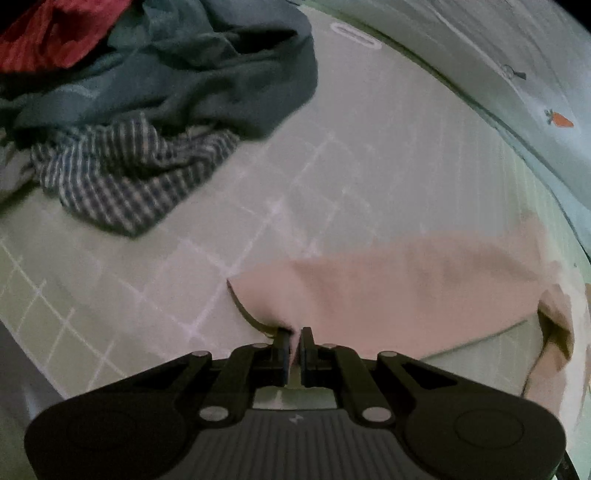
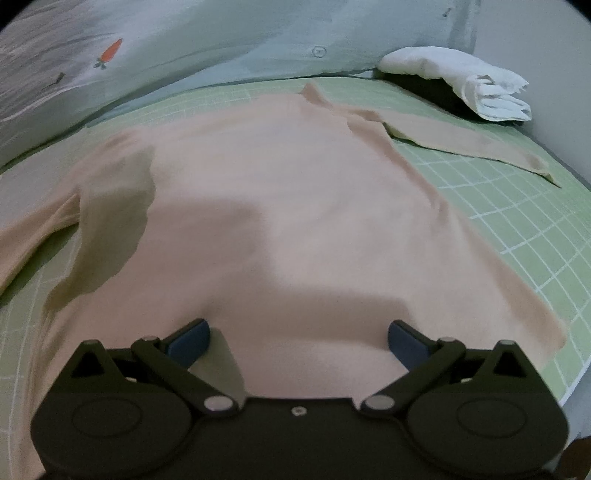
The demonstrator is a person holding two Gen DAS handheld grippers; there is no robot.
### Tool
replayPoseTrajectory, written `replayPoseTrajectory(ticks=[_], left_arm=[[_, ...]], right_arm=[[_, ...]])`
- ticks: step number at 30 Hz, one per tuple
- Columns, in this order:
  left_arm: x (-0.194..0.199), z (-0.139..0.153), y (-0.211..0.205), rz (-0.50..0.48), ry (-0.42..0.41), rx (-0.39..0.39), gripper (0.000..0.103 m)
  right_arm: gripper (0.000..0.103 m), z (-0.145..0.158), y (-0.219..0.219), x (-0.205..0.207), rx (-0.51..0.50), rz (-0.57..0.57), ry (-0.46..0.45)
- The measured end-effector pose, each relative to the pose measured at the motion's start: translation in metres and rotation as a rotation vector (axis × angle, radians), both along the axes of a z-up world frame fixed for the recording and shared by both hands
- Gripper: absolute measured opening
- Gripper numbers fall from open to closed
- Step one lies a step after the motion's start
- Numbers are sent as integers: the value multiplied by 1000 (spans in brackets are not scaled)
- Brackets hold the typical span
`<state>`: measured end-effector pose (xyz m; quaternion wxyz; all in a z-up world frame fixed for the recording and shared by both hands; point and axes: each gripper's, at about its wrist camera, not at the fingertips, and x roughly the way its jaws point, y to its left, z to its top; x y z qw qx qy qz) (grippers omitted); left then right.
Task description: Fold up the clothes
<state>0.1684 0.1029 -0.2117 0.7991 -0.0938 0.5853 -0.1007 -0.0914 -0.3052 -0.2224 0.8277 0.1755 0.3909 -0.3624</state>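
Note:
A pale pink long-sleeved top [image 2: 295, 206] lies spread flat on a green grid mat [image 2: 517, 229]. Its right sleeve [image 2: 465, 144] stretches to the far right. My right gripper [image 2: 298, 338] is open, its blue-padded fingers [image 2: 188, 341] resting on the top's near edge. In the left wrist view my left gripper [image 1: 294, 334] is shut on the end of the top's left sleeve [image 1: 388, 291], which lies stretched across the mat [image 1: 110, 295].
A pile of unfolded clothes, grey-blue [image 1: 192, 74], checked [image 1: 125, 177] and red [image 1: 55, 33], lies at the mat's far left. A folded white garment [image 2: 465, 81] sits at the far right. A pale bedcover with a carrot print [image 2: 110, 51] borders the mat's back.

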Motion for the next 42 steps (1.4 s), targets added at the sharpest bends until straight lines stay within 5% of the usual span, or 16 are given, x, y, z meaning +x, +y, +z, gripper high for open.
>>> replayPoseTrajectory(ticks=[10, 18, 23, 30, 38, 42], left_arm=[[-30, -3, -5, -25, 55, -46, 8], [-42, 26, -12, -26, -24, -44, 29], [-55, 49, -30, -28, -111, -23, 31], [-63, 55, -90, 14, -112, -48, 32], [-32, 53, -193, -69, -157, -55, 39], [8, 50, -240, -75, -176, -68, 39]], right_arm=[[103, 1, -5, -7, 21, 102, 9], [103, 3, -19, -8, 46, 198, 13], [103, 8, -43, -19, 39, 151, -31], [103, 21, -117, -17, -16, 164, -29], [102, 10, -217, 4, -41, 107, 5], [89, 8, -264, 29, -26, 127, -44]])
